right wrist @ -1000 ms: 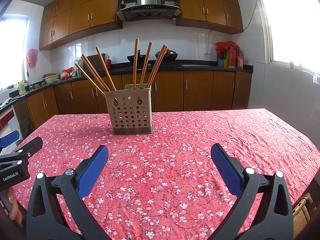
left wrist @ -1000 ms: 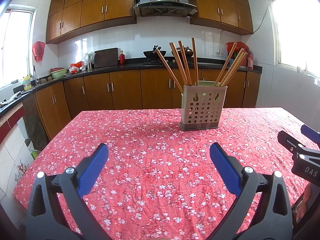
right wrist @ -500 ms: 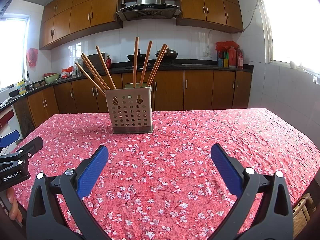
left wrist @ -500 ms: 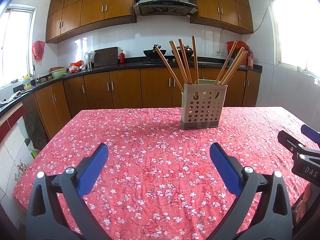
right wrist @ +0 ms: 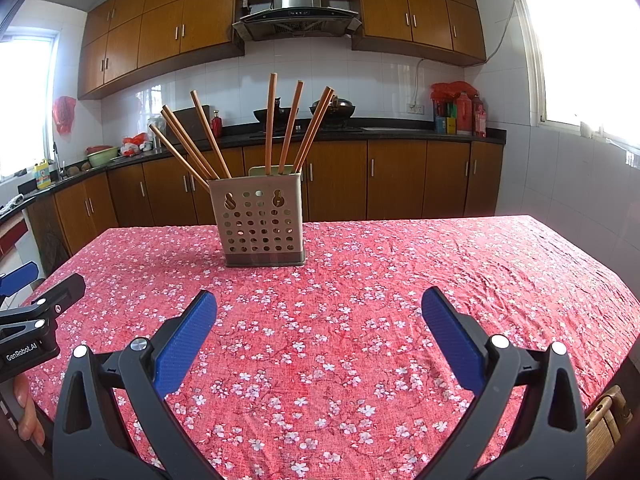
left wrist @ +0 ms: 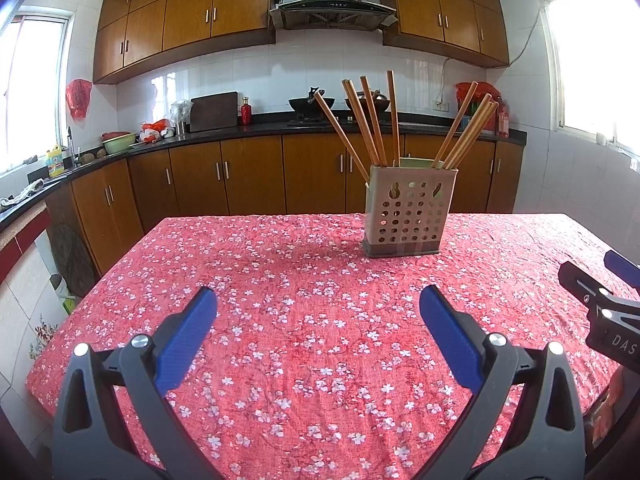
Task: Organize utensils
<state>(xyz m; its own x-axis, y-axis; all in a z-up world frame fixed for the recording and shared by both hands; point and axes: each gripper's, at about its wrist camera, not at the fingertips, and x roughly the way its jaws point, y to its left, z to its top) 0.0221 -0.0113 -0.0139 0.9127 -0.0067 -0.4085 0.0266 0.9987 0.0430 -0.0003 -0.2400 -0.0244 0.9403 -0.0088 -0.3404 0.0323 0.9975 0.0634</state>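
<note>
ahead, chopstick holder [left wrist: 407,214] upright on counter [left wrist: 304,320], well beyond both grippers' wide, empty fingers [left wrist: 186,336].

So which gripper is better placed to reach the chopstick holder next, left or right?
Neither clearly. The holder sits right of centre for the left gripper and left of centre for the right gripper. Both are open, empty, about equally far.

Upright on the red floral tablecloth [left wrist: 304,320]: a beige perforated utensil holder [left wrist: 408,210] with wooden chopsticks [left wrist: 372,120] fanned in two bunches, leaning outward, tips up.
</note>
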